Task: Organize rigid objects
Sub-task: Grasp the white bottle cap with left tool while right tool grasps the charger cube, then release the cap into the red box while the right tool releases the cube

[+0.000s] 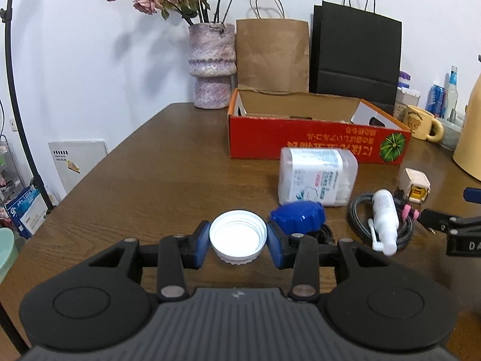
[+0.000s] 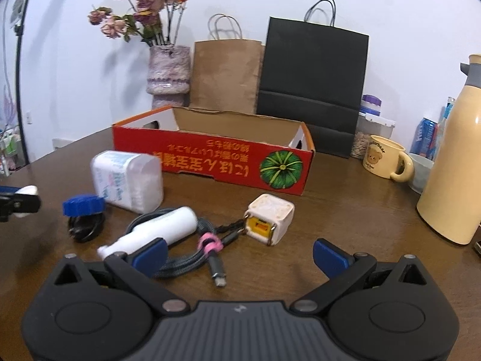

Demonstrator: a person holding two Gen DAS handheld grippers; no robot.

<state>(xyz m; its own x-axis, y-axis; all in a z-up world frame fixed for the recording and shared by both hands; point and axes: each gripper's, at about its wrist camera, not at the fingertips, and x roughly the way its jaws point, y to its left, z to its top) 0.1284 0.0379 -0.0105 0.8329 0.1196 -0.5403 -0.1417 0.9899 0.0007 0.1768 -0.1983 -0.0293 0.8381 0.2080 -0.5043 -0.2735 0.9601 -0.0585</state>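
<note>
My left gripper (image 1: 238, 240) is shut on a white screw cap (image 1: 238, 234), held above the wooden table (image 1: 150, 165). Just right of it lies a blue cap (image 1: 297, 216) on a black cable coil. Farther right are a clear cotton-swab box (image 1: 317, 177), a white spray bottle (image 1: 384, 219) on a grey cable coil, and a white charger cube (image 1: 415, 185). The open red cardboard box (image 1: 315, 141) stands behind them. My right gripper (image 2: 239, 257) is open and empty, low over the grey cable (image 2: 192, 258), near the spray bottle (image 2: 162, 230) and the charger (image 2: 269, 219).
At the back stand a flower vase (image 1: 212, 66), a brown paper bag (image 1: 272, 54) and a black paper bag (image 1: 356, 54). A cream bear mug (image 2: 386, 158), a cream thermos (image 2: 454, 165), jars and cans crowd the right side. The red box (image 2: 216, 159) is open on top.
</note>
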